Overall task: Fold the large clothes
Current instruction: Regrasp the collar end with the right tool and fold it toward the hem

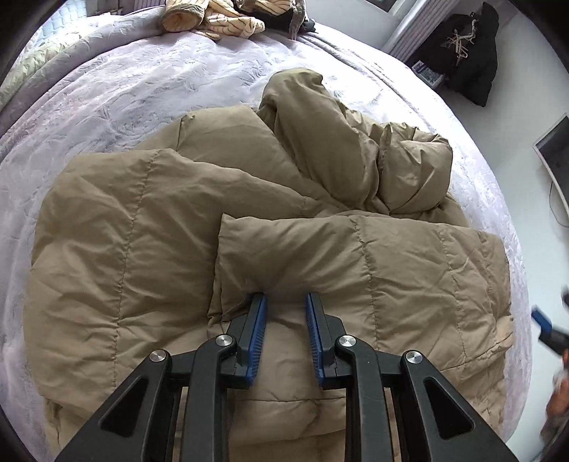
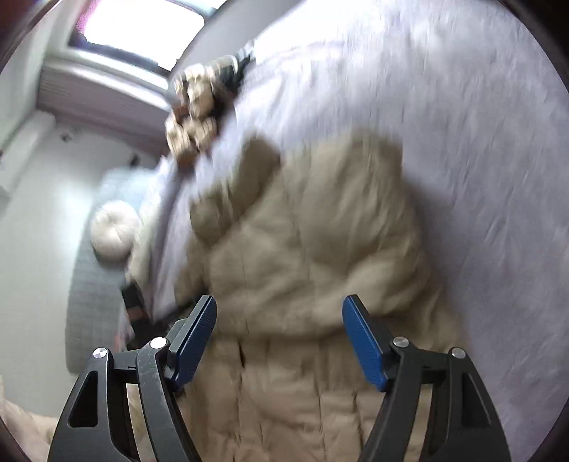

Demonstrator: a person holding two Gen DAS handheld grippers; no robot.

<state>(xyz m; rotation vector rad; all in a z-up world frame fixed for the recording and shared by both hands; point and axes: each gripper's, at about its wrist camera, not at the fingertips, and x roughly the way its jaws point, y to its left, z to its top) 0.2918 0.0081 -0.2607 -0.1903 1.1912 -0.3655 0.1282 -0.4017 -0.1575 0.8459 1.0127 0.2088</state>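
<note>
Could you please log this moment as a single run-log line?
task: fold coat | left gripper: open, over tan puffer coat | right gripper: open, empty | bed

Soft daylight fills the room, even and fairly bright. In the right wrist view a window [image 2: 142, 32] at the top left is blown out to white glare, and the whole scene is smeared with motion blur; only the right gripper [image 2: 279, 337] stays sharp. The left wrist view is crisp, with gentle shadows in the folds of the tan coat [image 1: 249, 199]. Both fisheye views curve strongly and darken at the corners.
</note>
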